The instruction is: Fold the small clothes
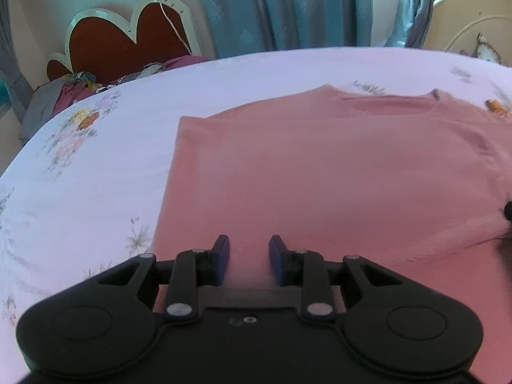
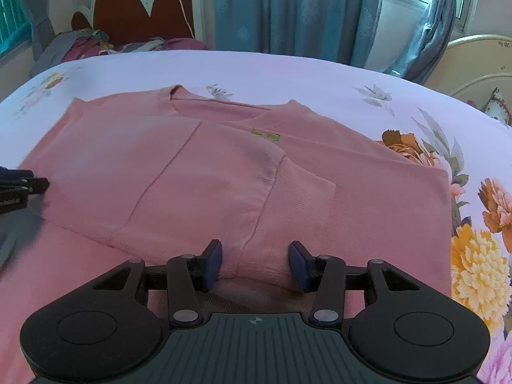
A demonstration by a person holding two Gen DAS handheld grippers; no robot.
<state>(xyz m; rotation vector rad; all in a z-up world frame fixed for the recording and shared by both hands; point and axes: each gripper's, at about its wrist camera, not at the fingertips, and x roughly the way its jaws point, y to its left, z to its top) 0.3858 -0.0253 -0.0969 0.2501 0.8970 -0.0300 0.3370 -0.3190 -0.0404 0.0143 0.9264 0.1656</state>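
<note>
Nearest the lens in each view sat a gripper body, and just beyond it the near hem of a pink shirt [image 2: 198, 172], which lay flat on a bed [image 1: 105, 192] covered by a pale flowered sheet. Both sleeves were already folded inward across the body, so the shirt made a tidy rectangle with its neckline at the far end, toward the curtains [image 2: 288, 9]. That layout suggested the side folds were done and the lengthwise fold, hem up to collar, was the step in hand.

Left gripper [image 1: 249, 262] hovered over the near left part of the hem, its jaws apart with pink cloth showing in the gap; nothing was pinched between them. Right gripper [image 2: 255, 265] sat over the near right part, where the folded sleeve's seam ran down to the hem, and its jaws stood wider apart, also gripping nothing. Whether the pads touched the cloth could not be told. Placing the two side by side along one edge made sense: lifting the hem from two points would keep it straight and stop the tucked sleeves from sliding out.

A green label [image 2: 265, 135] marked the neck, a handy target for the hem. Far left, loose clothes [image 2: 86, 43] were heaped against a red headboard [image 2: 134, 16], probably waiting their turn.
</note>
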